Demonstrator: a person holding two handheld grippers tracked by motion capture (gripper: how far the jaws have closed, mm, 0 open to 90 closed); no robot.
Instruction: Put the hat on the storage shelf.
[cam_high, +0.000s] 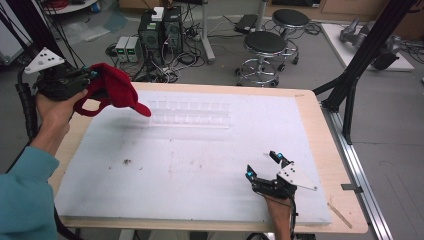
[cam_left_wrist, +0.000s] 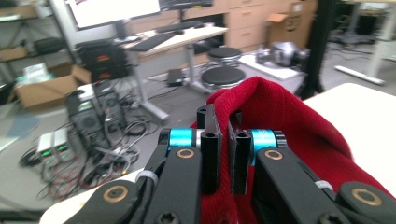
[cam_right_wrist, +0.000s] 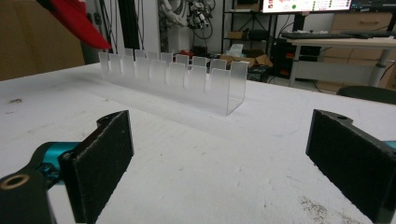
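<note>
Left gripper: held up off the table at its far left corner, jaws pinched tight on the red knit cap — in the left gripper view the cloth is bunched between and around the two black jaws.
Red knit cap: hanging in the air from that grip, drooping over the left end of the white foam board, not touching it.
Right gripper: low at the near right of the board, jaws spread wide with nothing between them; the right gripper view shows bare white board between its pads.
Clear slotted rack: standing on the far half of the board, just right of the cap's lowest tip, well apart from the right gripper.
Open room: the whole middle of the board lies bare — only a small dark speck at the left.
Edges: the board stops short of the wooden table edge on the right; stools and computer towers stand on the floor past the far edge.
</note>
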